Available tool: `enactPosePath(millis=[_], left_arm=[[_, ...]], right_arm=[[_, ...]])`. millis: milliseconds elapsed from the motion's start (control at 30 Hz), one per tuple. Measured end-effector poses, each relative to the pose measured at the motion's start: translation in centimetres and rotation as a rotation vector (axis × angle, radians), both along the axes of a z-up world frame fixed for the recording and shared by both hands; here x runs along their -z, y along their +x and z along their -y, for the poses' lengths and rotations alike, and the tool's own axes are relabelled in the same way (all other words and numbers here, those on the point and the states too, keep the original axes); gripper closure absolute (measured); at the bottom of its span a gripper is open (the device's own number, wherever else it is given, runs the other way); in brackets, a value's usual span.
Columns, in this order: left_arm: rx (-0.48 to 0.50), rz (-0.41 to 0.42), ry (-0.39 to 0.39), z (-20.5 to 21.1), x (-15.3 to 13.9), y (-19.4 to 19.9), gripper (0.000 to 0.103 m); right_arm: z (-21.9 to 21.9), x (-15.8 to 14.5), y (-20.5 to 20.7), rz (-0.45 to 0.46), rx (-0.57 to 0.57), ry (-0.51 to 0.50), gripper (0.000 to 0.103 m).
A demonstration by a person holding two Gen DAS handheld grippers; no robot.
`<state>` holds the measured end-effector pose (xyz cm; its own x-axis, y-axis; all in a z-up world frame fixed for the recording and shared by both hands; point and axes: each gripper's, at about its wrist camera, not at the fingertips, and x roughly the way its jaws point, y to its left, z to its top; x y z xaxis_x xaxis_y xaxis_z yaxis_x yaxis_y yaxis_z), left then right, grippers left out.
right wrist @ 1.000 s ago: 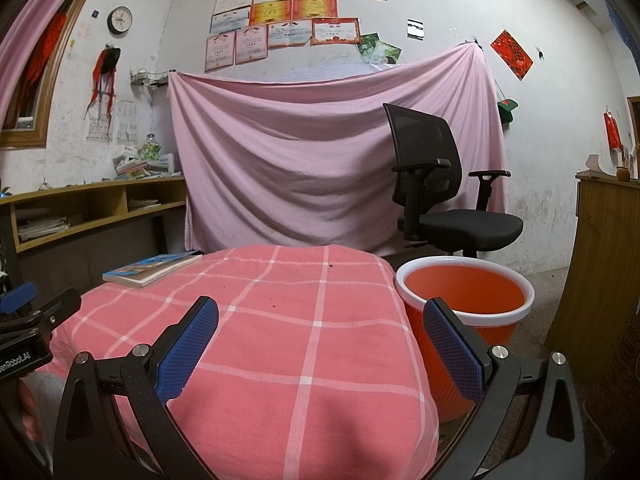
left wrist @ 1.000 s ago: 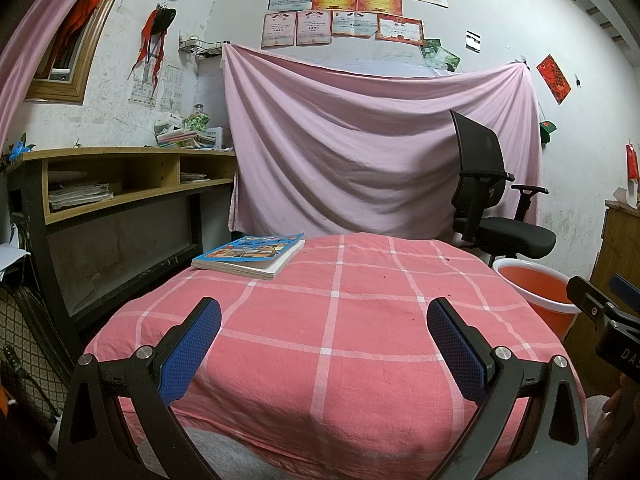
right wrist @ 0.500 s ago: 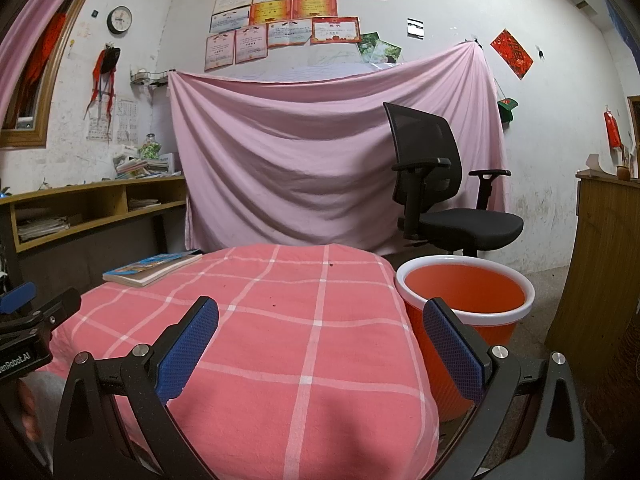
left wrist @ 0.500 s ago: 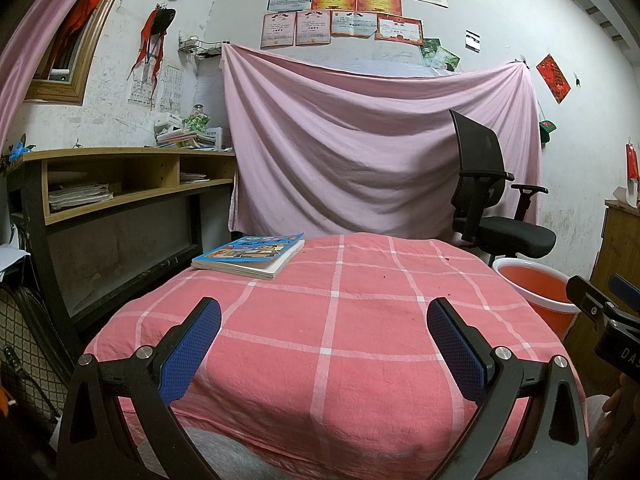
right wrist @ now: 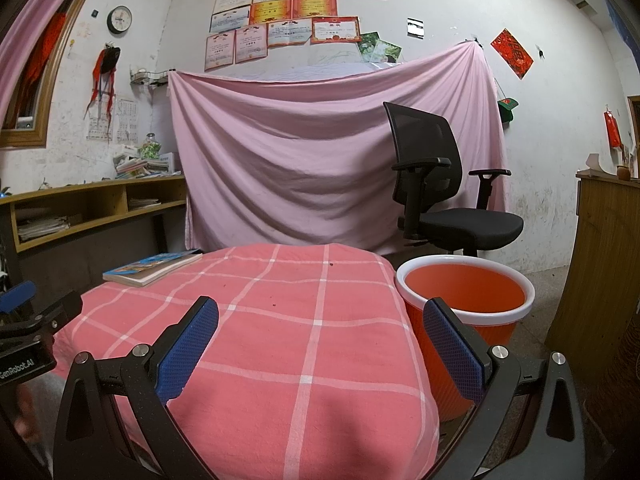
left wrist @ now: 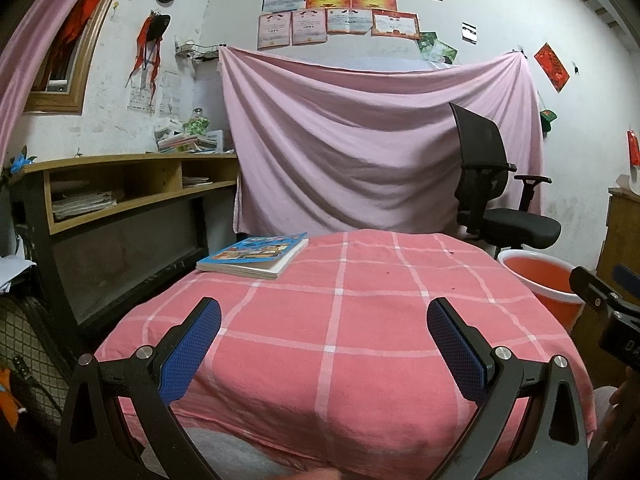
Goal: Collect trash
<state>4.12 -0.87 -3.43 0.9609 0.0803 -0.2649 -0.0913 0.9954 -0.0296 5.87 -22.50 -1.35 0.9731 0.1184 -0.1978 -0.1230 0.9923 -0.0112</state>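
— Starting with the left wrist view, what does it show?

— The left gripper (left wrist: 324, 330) hangs low over the near edge of a table draped in a pink checked cloth (left wrist: 340, 320). Its jaws are spread wide with nothing between the blue pads (left wrist: 192, 350). A book (left wrist: 256, 255) with a blue cover lies flat near the far left corner of the cloth. A few tiny dark specks (left wrist: 387, 271) dot the cloth toward the far side; what they are is too small to tell. At the right, an orange bucket (left wrist: 540, 280) with a white rim stands on the floor just beside the table, and part of the right gripper (left wrist: 608, 308) pokes in at that edge.

— And behind the table?

— A pink sheet (left wrist: 360, 152) hangs on the wall, a black office chair (left wrist: 496, 200) stands at the right, a wooden shelf (left wrist: 132, 188) at the left.

— Now the right wrist view?

— The right gripper (right wrist: 320, 336) is also released, jaws wide apart and empty, over the table's right side. The bucket (right wrist: 464, 292) sits just past the cloth's right edge, touching or nearly touching it; its inside looks empty. The book (right wrist: 154, 267) lies at the far left. Small specks (right wrist: 274, 305) show on the cloth (right wrist: 280, 340). The left gripper (right wrist: 28, 320) shows at the left edge.
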Motion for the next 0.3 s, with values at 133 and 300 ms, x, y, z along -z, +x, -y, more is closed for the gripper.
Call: enactPosePath(millis=[133,300], left_arm=[[-0.002,-0.002,0.002,-0.2,0.24,0.22,0.002],[0.001,-0.005,-0.002,-0.32,0.38,0.25,0.002]], right_arm=[[0.05,-0.07,0.05,0.0,0.0,0.0,0.0],[0.01,0.0,0.02,-0.002,0.0,0.0,0.0]])
